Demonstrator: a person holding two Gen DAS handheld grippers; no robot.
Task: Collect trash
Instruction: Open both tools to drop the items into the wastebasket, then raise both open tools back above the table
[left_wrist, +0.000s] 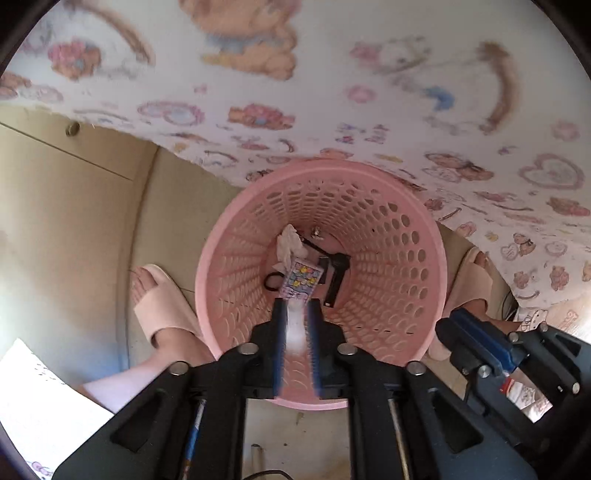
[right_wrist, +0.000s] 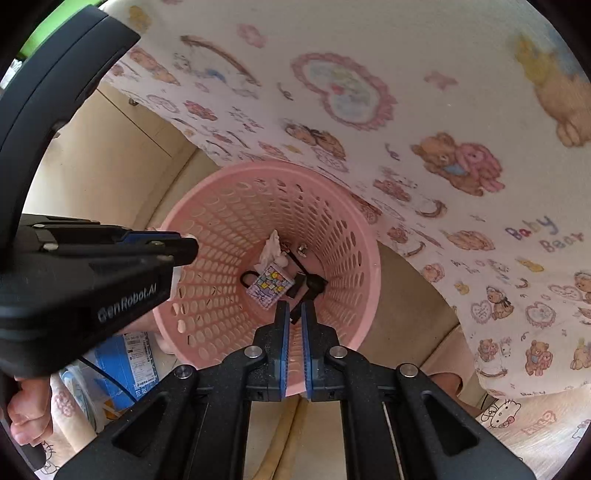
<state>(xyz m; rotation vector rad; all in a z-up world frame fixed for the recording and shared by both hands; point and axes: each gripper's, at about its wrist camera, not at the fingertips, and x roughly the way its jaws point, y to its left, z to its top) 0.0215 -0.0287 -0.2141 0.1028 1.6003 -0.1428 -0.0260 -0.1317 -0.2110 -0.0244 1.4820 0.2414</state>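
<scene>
**White scrap poised over the basket**

A white crumpled scrap (left_wrist: 295, 328) is clenched by the left gripper (left_wrist: 296, 314) above the pink perforated plastic basket (left_wrist: 424, 236) (tissue, packet inside). Released off-centre, it may miss. The right gripper (right_wrist: 293, 314) is nearly closed, empty.

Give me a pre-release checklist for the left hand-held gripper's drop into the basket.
1. Left hand-held gripper grips the white scrap: ok, though blurred.
2. It points down into the pink basket: ok.
3. Basket upright, with room: ok, trash lies only at the bottom.
4. Right hand-held gripper empty: ok, narrow gap with nothing seen in it.
5. Slipper outside the rim: ok.
6. Whether the scrap will fall free of the pads: cannot tell.
</scene>
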